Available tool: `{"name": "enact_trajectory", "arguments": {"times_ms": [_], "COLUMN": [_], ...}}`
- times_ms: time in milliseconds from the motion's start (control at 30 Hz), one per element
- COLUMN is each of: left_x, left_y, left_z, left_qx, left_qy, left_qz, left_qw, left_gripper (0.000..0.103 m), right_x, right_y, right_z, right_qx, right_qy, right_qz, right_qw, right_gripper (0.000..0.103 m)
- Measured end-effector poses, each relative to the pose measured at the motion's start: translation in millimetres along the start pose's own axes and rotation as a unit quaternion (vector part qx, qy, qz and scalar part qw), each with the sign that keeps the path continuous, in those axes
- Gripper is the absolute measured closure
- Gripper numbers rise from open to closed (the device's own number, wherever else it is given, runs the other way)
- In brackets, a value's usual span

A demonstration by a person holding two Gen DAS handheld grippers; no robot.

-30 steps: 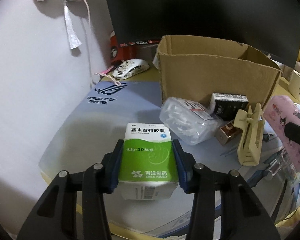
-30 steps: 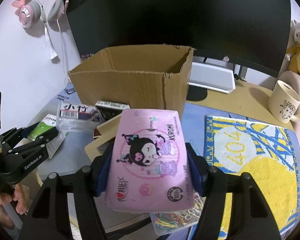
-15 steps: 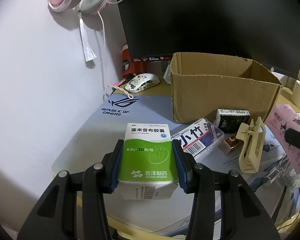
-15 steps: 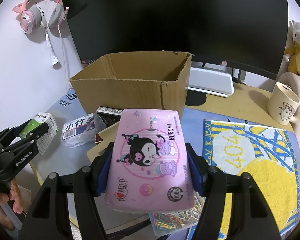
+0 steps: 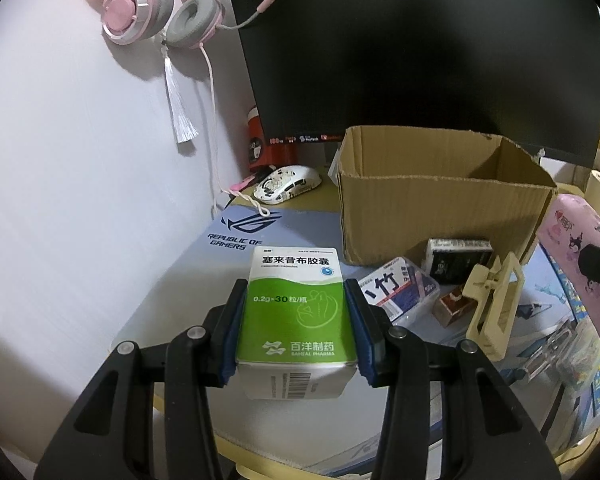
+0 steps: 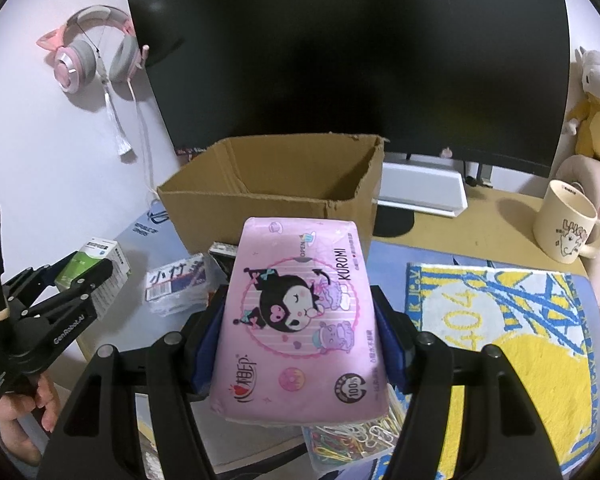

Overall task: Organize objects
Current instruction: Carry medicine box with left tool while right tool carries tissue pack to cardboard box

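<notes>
My left gripper (image 5: 296,308) is shut on a green and white medicine box (image 5: 296,304), held above the grey desk mat (image 5: 236,240), left of the open cardboard box (image 5: 440,216). It also shows in the right wrist view (image 6: 80,280). My right gripper (image 6: 300,320) is shut on a pink Kuromi tissue pack (image 6: 300,312), held in front of the cardboard box (image 6: 276,208). The pack shows at the right edge of the left wrist view (image 5: 580,248).
In front of the box lie a plastic swab pack (image 5: 400,288), a black carton (image 5: 458,256), a beige hair claw (image 5: 496,304) and a paper-clip case (image 6: 352,444). A monitor (image 6: 340,52), white mouse (image 5: 288,184), mug (image 6: 568,228) and pink headset (image 5: 148,12) stand around.
Both grippers have risen and pulled back a little with their loads. The cardboard box's open top now shows more. Both grips are unchanged.
</notes>
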State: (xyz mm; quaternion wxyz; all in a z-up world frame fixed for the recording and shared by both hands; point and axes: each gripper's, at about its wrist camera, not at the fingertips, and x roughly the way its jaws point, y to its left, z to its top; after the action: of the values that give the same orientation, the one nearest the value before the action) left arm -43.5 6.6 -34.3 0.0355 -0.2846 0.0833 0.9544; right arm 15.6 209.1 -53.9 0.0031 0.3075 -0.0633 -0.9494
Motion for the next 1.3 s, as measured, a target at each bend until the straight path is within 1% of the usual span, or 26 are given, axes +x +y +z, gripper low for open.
{"name": "enact_trajectory", "arguments": {"times_ms": [133, 200, 300, 500, 600, 933, 1133, 1300], "left_x": [-3.0, -6.2, -10.1, -13.7, -17.5, -21.7, -20.1, -17.7], "left_y": [-2.7, -3.6, -5.3, -6.6, -9.5, -19.0, -26.0, -32.8], "left_z": [3.4, 4.0, 6.9, 21.9, 29.3, 65.6, 90.2, 104.7], "left_qx": [0.001, 0.001, 0.001, 0.0, 0.011, 0.019, 0.016, 0.019], "left_qy": [-0.003, -0.003, -0.008, -0.02, -0.032, -0.053, -0.062, -0.066], "left_qz": [0.0, -0.009, -0.012, 0.0, 0.016, 0.015, 0.004, -0.002], "left_qw": [1.0, 1.0, 0.9999, 0.9998, 0.9993, 0.9983, 0.9979, 0.9977], "left_gripper": [0.058, 0.058, 0.058, 0.058, 0.058, 0.058, 0.058, 0.058], "right_x": [-6.2, -10.2, -13.4, -16.8, -14.8, -13.7, -13.7, -18.7], "right_y": [1.5, 2.1, 2.3, 1.0, -1.4, -10.1, -12.6, -11.5], "right_z": [5.9, 9.3, 13.9, 24.8, 31.3, 57.9, 73.6, 87.5], "right_qx": [0.004, 0.006, 0.008, 0.014, 0.017, 0.02, 0.02, 0.01], "right_qy": [-0.011, -0.017, -0.023, -0.03, -0.029, -0.037, -0.038, -0.054], "right_qz": [0.005, 0.007, 0.008, 0.012, 0.011, 0.005, 0.008, 0.002], "right_qw": [1.0, 1.0, 1.0, 0.999, 0.999, 0.999, 0.999, 0.999], "right_gripper": [0.032, 0.032, 0.032, 0.032, 0.032, 0.032, 0.032, 0.032]}}
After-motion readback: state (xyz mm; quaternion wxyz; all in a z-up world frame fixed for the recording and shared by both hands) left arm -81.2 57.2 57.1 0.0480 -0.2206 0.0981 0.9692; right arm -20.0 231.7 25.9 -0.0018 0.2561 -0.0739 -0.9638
